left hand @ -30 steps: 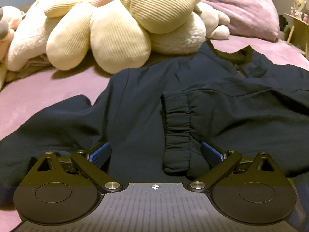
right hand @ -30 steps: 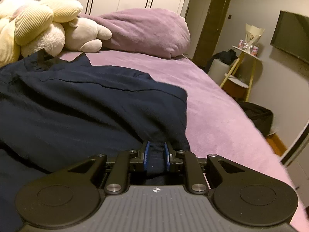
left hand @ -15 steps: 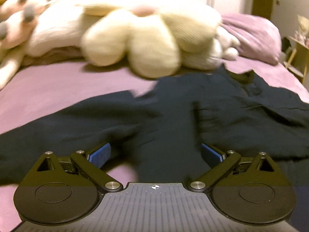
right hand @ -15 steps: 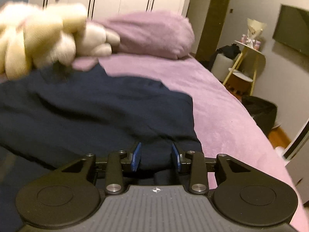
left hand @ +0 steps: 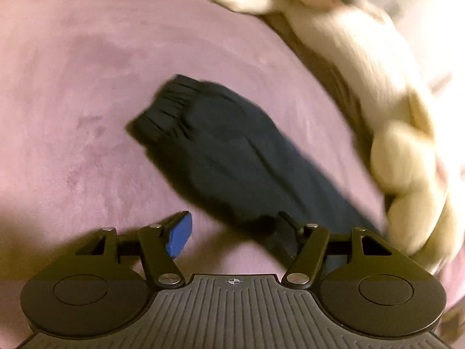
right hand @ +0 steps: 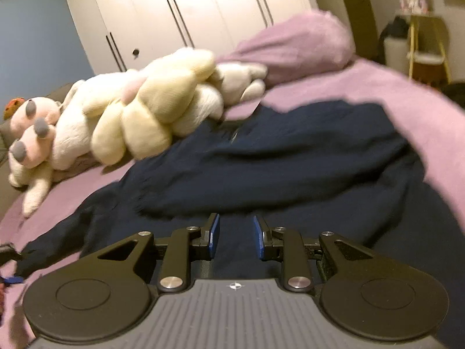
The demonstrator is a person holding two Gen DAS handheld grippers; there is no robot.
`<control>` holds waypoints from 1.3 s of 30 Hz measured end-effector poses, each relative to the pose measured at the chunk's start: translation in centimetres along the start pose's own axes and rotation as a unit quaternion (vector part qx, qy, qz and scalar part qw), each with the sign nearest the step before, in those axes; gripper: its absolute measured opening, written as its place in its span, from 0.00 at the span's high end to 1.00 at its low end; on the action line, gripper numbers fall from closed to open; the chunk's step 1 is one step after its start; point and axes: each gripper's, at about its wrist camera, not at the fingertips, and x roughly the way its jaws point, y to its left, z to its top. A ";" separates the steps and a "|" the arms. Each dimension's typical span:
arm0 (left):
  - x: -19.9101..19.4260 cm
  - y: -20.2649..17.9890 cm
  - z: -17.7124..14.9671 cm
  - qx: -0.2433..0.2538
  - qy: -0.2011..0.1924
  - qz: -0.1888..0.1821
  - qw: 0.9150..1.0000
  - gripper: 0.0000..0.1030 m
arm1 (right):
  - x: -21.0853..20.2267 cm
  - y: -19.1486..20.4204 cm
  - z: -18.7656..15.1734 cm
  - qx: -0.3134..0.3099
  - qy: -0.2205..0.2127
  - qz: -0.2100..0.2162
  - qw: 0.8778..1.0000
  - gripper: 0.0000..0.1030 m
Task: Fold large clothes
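Observation:
A dark navy jacket lies spread on the purple bed. In the left wrist view its sleeve stretches out flat, with the ribbed cuff at the far end. My left gripper is open above the sleeve's near part; the right finger overlaps the dark cloth. My right gripper is open and empty, just above the jacket's body. Both views are motion-blurred.
A pile of cream and pink plush toys lies at the head of the bed, and shows in the left wrist view right of the sleeve. A purple pillow lies behind. White wardrobes and a yellow side table stand beyond.
My right gripper opened and let go of the jacket's edge, then turned left. My left gripper swung left, from the jacket's body to its outstretched sleeve.

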 end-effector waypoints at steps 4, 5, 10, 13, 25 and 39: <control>1.4 2.3 2.2 -0.091 -0.013 -0.031 0.995 0.39 | 0.6 0.2 -1.1 0.038 0.027 0.001 0.999 0.76; 1.8 2.7 2.5 -0.110 -0.013 -0.034 0.993 0.41 | 0.5 0.2 -1.3 0.043 0.028 -0.001 0.999 0.76; 2.4 2.1 3.1 -0.099 -0.013 -0.027 0.995 0.75 | 0.3 0.9 -2.1 0.030 0.029 -0.005 0.999 0.75; 1.7 1.6 2.8 -0.080 -0.010 -0.042 0.996 0.87 | 0.5 1.0 -2.5 0.028 0.034 -0.012 0.999 0.75; -6.1 -22.0 -7.6 0.252 0.027 -0.304 0.918 0.88 | -0.1 -0.7 -3.2 0.038 0.025 -0.006 0.999 0.75; -2.1 -25.2 -21.6 0.420 0.097 -0.192 0.881 0.24 | -1.1 -4.4 -1.8 0.078 0.020 -0.008 0.997 0.75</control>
